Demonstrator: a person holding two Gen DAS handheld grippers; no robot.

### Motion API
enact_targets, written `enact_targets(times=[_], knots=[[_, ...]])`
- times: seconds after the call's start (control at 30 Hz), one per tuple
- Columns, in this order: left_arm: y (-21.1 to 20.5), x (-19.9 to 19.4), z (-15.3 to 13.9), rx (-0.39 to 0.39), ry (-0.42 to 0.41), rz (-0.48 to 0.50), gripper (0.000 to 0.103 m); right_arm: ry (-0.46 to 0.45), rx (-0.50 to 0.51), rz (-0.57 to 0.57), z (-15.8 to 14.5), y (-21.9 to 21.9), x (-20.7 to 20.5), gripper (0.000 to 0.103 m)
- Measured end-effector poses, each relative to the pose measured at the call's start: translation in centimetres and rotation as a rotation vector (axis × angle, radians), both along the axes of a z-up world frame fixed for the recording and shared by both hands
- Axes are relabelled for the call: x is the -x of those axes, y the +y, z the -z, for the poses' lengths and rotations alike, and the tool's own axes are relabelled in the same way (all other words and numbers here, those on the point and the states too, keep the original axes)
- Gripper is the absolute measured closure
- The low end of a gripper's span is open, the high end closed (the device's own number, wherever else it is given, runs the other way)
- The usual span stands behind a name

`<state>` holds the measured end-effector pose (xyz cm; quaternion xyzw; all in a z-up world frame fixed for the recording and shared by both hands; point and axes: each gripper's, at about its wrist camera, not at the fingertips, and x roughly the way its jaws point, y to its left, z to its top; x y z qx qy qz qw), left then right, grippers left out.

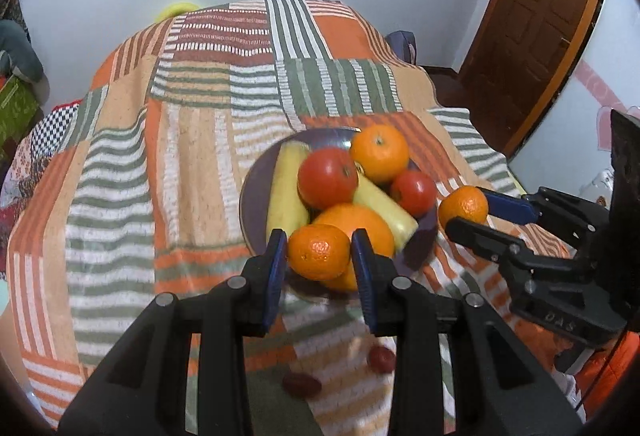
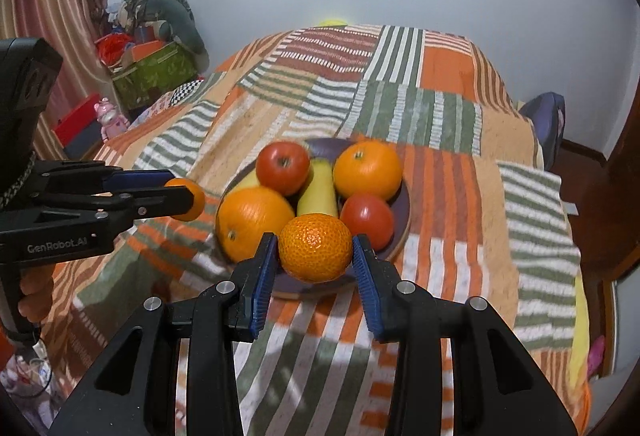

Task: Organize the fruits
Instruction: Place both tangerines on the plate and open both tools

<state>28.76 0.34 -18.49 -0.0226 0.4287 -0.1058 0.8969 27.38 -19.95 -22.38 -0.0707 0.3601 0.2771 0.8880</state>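
Observation:
A purple plate [image 1: 256,203] [image 2: 402,211] on the striped bedspread holds two oranges, two red apples and yellow fruit. My left gripper [image 1: 320,254] is shut on a small mandarin [image 1: 319,252] just above the plate's near edge; it also shows at left in the right wrist view [image 2: 188,197]. My right gripper [image 2: 315,250] is shut on another mandarin [image 2: 316,248] above the plate's near rim; in the left wrist view it [image 1: 466,211] holds this mandarin [image 1: 463,207] right of the plate.
Two small dark red fruits [image 1: 302,384] [image 1: 382,359] lie on the bedspread below my left gripper. A brown door [image 1: 532,19] stands at right. Boxes and clutter [image 2: 152,71] sit left of the bed.

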Motion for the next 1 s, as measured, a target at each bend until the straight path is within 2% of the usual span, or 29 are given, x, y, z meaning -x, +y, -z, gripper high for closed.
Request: enact_targets(times=[0.33,0.5,0.83,1.0], knots=[[0.5,-4.2,2.1,0.004,0.031,-0.031,0.07,-0.014,0.021,-0.026,0.8,1.7,-3.3,0.068],[0.5,-4.4,2.3,-0.01,0.01,-0.019,0.07,0.004,0.033,-0.026,1.6,2.2,-4.7,0.068],[0.9,-5.0,3.4,0.01,0.053,-0.034,0.069,0.013,0.043,-0.029,2.1,3.0,-5.2,0.067],[0.7,-5.0,3.3,-0.007,0.057,-0.039,0.066,0.033,0.041,-0.035,1.8,3.2,-5.2,0.057]])
